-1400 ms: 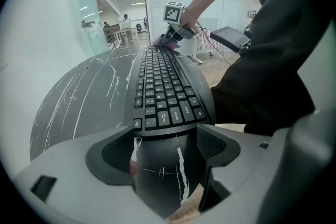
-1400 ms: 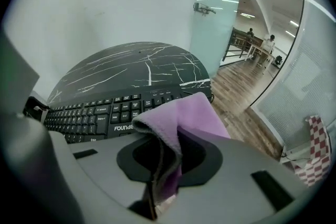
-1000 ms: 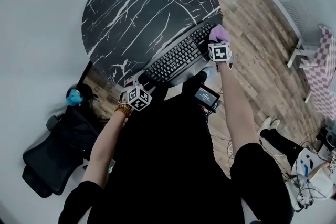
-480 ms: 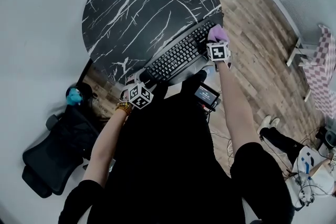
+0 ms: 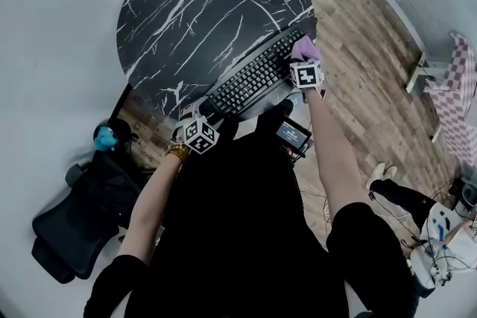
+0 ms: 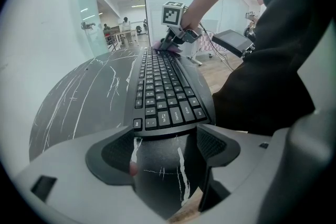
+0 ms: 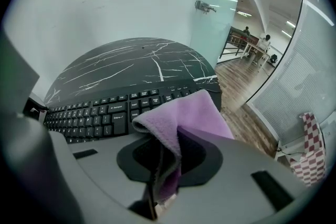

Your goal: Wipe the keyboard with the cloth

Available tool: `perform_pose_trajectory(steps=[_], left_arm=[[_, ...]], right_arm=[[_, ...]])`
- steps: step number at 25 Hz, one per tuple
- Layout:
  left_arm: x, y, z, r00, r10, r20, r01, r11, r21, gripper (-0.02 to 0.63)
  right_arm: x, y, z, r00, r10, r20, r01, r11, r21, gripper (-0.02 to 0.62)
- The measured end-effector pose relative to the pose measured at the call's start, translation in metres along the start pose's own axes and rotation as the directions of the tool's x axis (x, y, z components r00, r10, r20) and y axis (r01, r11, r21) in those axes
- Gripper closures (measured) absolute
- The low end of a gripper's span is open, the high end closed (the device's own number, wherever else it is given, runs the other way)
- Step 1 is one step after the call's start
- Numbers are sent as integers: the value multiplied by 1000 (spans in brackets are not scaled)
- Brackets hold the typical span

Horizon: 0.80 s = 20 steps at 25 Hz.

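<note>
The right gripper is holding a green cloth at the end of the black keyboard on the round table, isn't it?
Not quite: the cloth is purple, not green. The right gripper view shows it pinched in the right gripper, hanging over the end of the black keyboard on the round table.

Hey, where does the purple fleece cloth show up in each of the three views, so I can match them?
Head view: the purple fleece cloth is at the black keyboard's right end, right of centre.
Left gripper view: a small purple patch at the keyboard's far end, upper centre.
Right gripper view: centre foreground, pinched in the right gripper.
Shared landmark: the black keyboard.
</note>
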<state>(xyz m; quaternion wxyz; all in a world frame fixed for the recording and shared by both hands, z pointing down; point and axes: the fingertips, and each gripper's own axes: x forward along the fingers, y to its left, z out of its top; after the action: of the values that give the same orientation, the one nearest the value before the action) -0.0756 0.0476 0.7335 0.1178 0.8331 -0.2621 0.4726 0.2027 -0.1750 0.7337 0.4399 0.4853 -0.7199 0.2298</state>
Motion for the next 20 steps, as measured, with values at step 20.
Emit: perform_pose_trajectory(steps=[20], left_arm=[[3,0,-1,1000,8,16,-8,1000,5,252]], right_arm=[[-9,32,-9,999,46,-9,-47,999,-27,535]])
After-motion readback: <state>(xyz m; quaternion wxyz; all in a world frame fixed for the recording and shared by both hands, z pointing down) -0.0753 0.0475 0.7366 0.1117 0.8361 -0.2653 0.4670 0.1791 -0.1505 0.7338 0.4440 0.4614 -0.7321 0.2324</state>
